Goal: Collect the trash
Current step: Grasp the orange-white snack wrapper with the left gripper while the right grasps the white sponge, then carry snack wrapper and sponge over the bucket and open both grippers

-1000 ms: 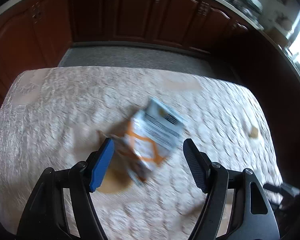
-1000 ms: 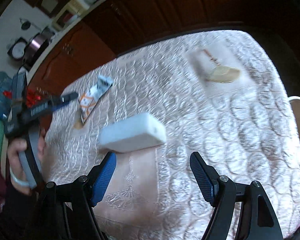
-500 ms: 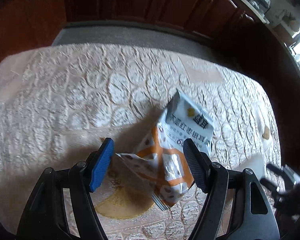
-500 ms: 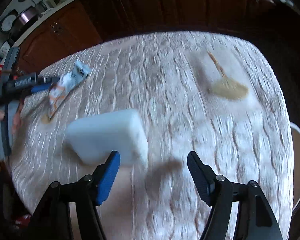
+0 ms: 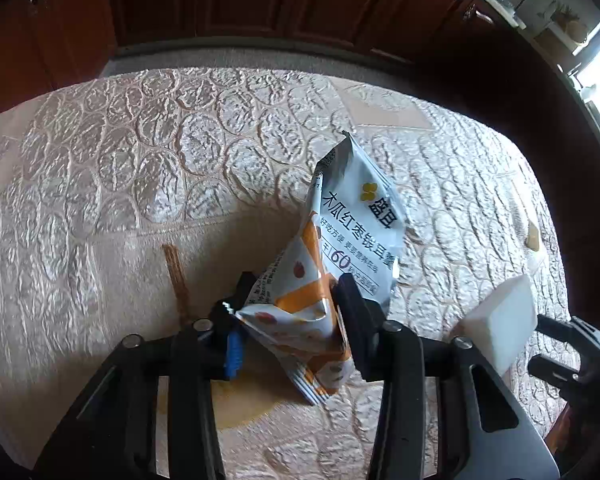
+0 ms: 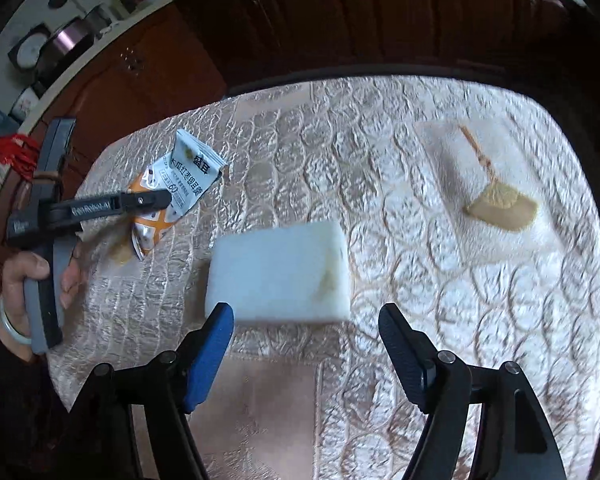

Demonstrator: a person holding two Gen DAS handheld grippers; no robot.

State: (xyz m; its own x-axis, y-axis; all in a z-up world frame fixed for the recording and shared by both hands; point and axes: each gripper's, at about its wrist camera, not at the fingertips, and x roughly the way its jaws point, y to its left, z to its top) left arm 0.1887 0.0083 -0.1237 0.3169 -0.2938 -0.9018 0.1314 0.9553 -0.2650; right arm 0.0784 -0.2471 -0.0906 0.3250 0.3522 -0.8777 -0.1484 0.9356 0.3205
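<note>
- Your left gripper pinches the wrapper near its lower end, over the tablecloth.
- Your right gripper is spread wide just behind the sponge, apparently not touching it.

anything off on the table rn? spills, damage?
Nothing spilled that I can tell. The snack wrapper is crumpled, pinched in the left gripper. The white foam block has a yellowish smudge near one end. The tan shapes look like tablecloth embroidery.
</note>
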